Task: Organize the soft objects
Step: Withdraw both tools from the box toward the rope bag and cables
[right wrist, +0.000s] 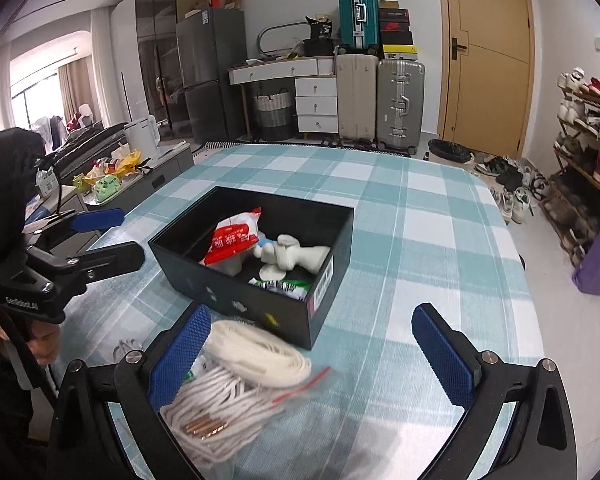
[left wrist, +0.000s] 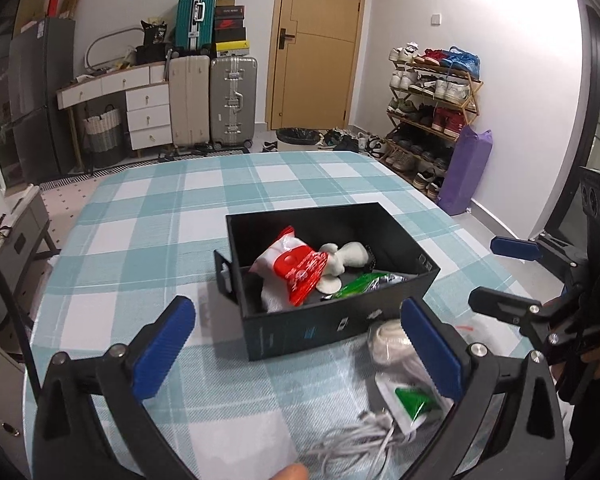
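While two hand-held grippers hover over a table (right wrist: 420,216) in a teal-and-white check cloth, one black box (right wrist: 332,216) stands open near its middle, holding one red-and-white packet (right wrist: 230,240), one white plush toy (right wrist: 296,256) and one green-and-white packet (right wrist: 284,286). Outside the box, just beside its near wall, lie one coil of flat white band (right wrist: 256,350), one bundle of white cord (right wrist: 220,400) in a clear bag, and one small green sachet (left wrist: 416,398). The left hand-held gripper (left wrist: 300,356) is spread wide, holding nothing. The right hand-held gripper (right wrist: 312,360) is likewise spread wide, its left pad (right wrist: 178,358) just beside the coil and cord; whether it touches them cannot be told.
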Demonstrator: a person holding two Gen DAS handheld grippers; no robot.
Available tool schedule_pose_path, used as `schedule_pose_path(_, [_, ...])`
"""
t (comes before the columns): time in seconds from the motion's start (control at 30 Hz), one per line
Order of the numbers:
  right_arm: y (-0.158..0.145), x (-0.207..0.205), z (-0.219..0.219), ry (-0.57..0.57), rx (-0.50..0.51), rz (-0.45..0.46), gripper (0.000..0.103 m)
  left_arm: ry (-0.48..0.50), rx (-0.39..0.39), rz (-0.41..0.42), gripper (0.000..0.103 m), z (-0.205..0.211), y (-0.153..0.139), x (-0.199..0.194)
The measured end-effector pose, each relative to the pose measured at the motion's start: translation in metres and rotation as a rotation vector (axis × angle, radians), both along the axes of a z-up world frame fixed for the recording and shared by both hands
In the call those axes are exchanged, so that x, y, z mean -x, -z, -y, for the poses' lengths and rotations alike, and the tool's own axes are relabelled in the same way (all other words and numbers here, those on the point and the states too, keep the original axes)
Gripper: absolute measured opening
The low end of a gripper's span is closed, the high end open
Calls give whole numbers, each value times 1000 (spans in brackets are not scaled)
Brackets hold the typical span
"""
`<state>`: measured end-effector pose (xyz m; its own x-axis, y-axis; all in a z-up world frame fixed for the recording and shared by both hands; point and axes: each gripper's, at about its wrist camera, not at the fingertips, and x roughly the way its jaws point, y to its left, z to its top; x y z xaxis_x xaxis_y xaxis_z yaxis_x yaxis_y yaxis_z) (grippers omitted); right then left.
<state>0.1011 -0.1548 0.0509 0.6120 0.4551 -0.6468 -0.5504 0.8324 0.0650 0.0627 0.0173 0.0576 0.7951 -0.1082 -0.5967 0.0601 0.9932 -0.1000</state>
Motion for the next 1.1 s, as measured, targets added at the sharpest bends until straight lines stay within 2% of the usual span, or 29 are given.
schedule_pose_path(0.37, [2,26,9,6,-29,-5,102,-13,-23,-12,103,4,9,20])
schedule_pose_path(0.87, [6,48,18,21,-43,-37,102,-10,-4,-13,103,8,25,36])
schedule_pose_path(1.1, [12,59,9,-12,-27,-63,102,-7,6,-25,103,8,35,41])
